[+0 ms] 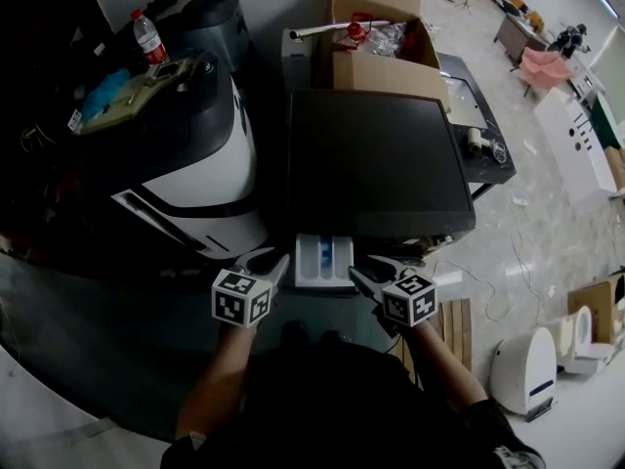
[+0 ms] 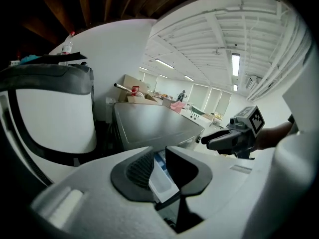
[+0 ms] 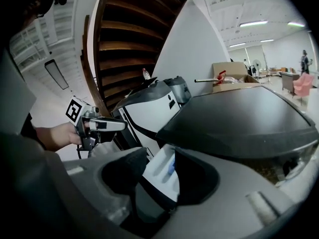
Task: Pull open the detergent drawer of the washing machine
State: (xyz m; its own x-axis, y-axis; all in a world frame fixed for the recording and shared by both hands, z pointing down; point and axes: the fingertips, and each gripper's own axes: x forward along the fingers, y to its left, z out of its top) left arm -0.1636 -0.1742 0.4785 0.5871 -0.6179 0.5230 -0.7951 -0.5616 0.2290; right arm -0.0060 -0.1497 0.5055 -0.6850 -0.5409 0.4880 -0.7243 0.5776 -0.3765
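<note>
step: drawer [image 1: 324,260] looks already pulled out | left claw [image 1: 271,265] narrowly open, empty, drawer just right of it | right claw [image 1: 373,274] wide open, empty, drawer just left | next: back away clear

- My head camera looks steeply down on the washing machine [image 1: 376,164], with its drawer [image 1: 324,260] at lower centre.
- My left gripper [image 1: 273,260] camera looks along its jaws, close to that drawer.
- My right gripper [image 1: 363,270] camera does likewise; each catches the other gripper at mid-frame edge.
</note>
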